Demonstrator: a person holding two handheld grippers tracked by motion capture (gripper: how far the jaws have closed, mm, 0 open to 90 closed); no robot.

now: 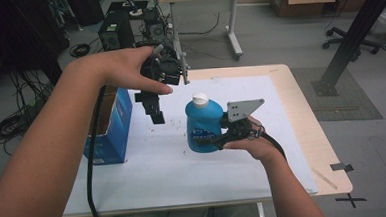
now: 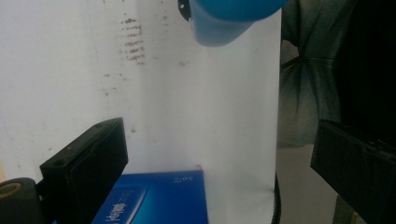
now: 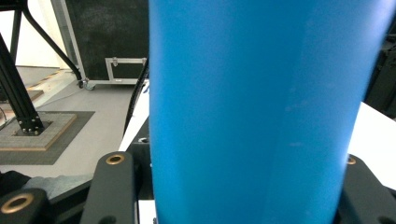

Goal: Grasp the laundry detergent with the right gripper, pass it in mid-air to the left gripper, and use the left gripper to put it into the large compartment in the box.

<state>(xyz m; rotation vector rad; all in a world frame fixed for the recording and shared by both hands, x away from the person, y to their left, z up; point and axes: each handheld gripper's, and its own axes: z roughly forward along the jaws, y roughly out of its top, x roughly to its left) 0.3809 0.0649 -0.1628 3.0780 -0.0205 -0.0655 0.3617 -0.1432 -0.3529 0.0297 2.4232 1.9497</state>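
Gripping the blue bottle (image 1: 202, 126) upright between its jaws, the right gripper (image 1: 221, 138) holds firm; the left gripper (image 1: 156, 115), jaws spread and empty, should descend squarely onto the white cap (image 1: 199, 97).

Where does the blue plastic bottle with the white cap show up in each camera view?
High view: blue plastic bottle with the white cap, table centre, clamped by the right hand-held gripper.
Left gripper view: top edge.
Right gripper view: centre, close up.
Shared landmark: white table mat.
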